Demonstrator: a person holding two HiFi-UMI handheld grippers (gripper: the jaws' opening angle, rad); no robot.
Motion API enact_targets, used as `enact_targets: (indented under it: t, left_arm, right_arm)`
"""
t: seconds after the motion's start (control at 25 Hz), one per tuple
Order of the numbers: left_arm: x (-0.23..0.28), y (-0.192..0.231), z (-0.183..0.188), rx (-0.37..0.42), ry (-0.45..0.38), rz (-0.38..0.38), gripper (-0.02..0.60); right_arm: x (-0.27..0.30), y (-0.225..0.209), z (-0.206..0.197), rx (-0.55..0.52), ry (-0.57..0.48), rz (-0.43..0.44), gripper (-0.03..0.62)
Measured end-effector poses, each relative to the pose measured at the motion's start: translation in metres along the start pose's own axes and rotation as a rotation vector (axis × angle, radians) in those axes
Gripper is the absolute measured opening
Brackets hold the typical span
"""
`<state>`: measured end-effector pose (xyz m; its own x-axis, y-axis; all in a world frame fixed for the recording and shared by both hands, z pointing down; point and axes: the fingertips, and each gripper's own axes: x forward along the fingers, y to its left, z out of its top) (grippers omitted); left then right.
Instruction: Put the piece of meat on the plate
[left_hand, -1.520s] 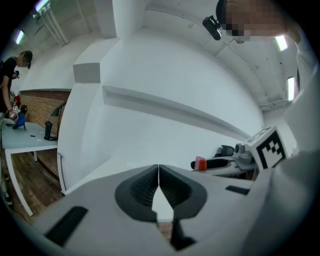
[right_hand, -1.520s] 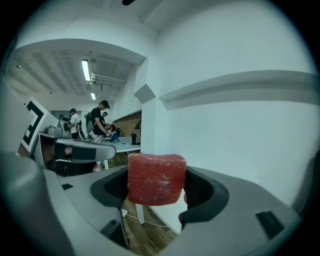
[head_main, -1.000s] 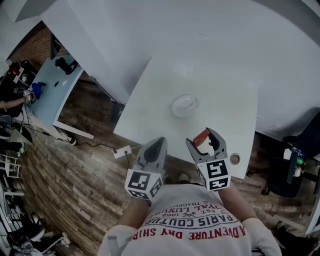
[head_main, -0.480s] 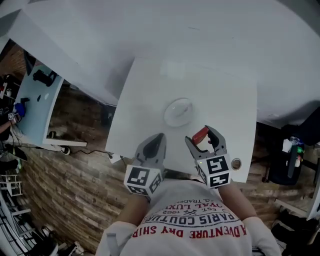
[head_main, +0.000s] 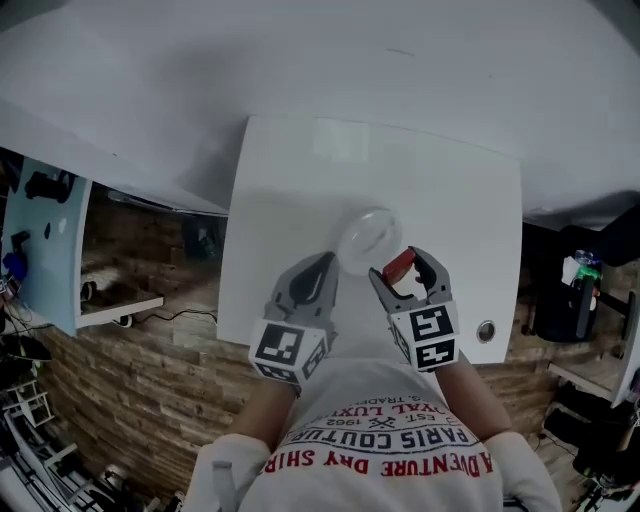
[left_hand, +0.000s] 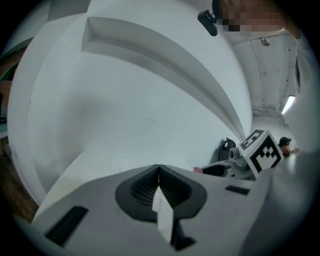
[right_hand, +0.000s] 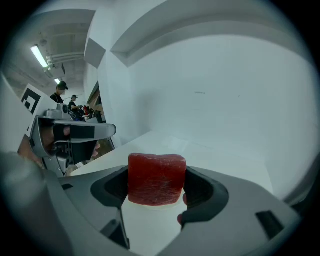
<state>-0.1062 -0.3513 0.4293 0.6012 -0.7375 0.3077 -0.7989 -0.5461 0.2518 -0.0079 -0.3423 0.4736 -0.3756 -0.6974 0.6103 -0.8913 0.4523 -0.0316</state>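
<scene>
Red, blocky piece of meat (right_hand: 156, 177) clamped in right tongs (right_hand: 155, 189), left tongs (left_hand: 158, 174) closed

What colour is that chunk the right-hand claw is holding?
The piece of meat is deep red, best seen in the right gripper view.

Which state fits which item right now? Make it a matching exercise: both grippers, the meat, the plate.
Items:
1. left gripper
2. right gripper
3. piece of meat
4. plate

States:
A. red, gripped on two sides
B. jaws together, nothing between them
C. empty, on the white table
D. shut on the meat

Pairs: 1-B, 2-D, 3-A, 4-C
</scene>
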Motion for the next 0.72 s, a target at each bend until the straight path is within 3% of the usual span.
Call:
enact_targets:
  t: [0.36,0.72]
  left_arm:
    - [0.027,0.040,-0.037,-0.007,0.116,-0.012,0.006]
    - [0.039,0.047,-0.068,0.002,0.207,-0.029,0.006]
  right_arm:
    - [0.064,-0.001,-0.030,-0.026,0.166,-0.001,0.319]
    - [0.111,-0.013,-0.077,-0.088,0.386,0.036,0.319]
